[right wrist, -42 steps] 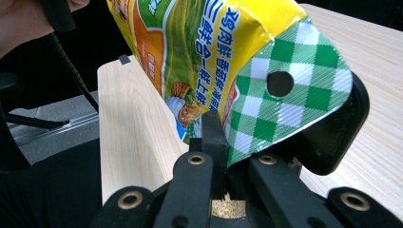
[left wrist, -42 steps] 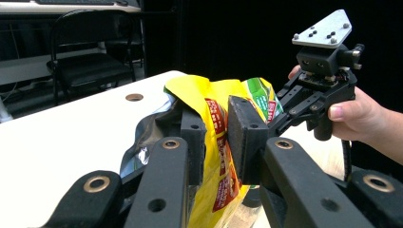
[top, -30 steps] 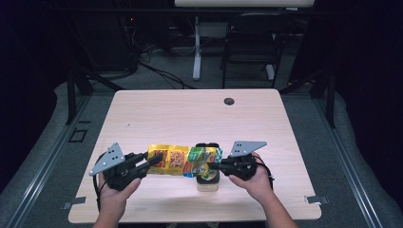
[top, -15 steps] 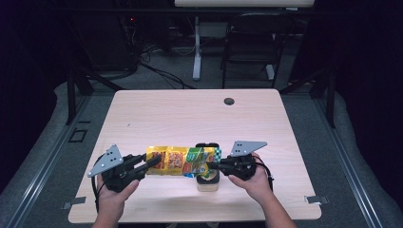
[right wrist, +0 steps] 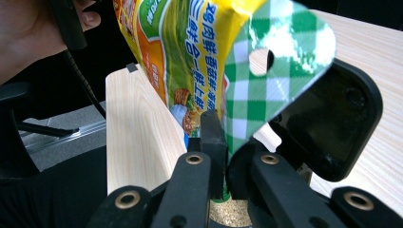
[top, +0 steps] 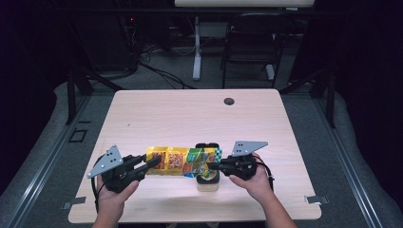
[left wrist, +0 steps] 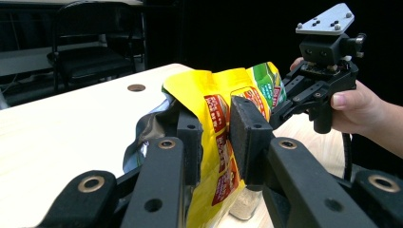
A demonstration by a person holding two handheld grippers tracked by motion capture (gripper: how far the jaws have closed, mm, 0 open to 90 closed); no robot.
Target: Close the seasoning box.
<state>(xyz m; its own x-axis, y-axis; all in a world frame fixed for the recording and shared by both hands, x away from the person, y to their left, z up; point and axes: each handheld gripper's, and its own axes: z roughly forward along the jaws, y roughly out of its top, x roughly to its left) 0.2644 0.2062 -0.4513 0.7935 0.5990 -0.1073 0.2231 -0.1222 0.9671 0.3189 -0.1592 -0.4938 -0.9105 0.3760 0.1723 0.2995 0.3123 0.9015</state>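
Observation:
A yellow snack bag (top: 178, 161) with a green checked top hangs level between both grippers, above a small clear jar (top: 207, 183) whose black flip lid (top: 207, 146) stands up. My left gripper (top: 152, 164) is shut on the bag's left end; in the left gripper view its pads (left wrist: 249, 133) pinch the bag (left wrist: 214, 95), and the jar (left wrist: 244, 206) sits below. My right gripper (top: 212, 166) holds the checked end. Its jaws (right wrist: 223, 142) have just been opening slightly, with the bag (right wrist: 190, 57) still pinched between them over the jar's grainy contents (right wrist: 228, 216).
The light wooden table (top: 190, 118) has a small round cable hole (top: 229, 101) near its far edge. Black chairs (top: 249, 42), a white desk leg and loose cables stand on the floor beyond it. The table's near edge lies just below my hands.

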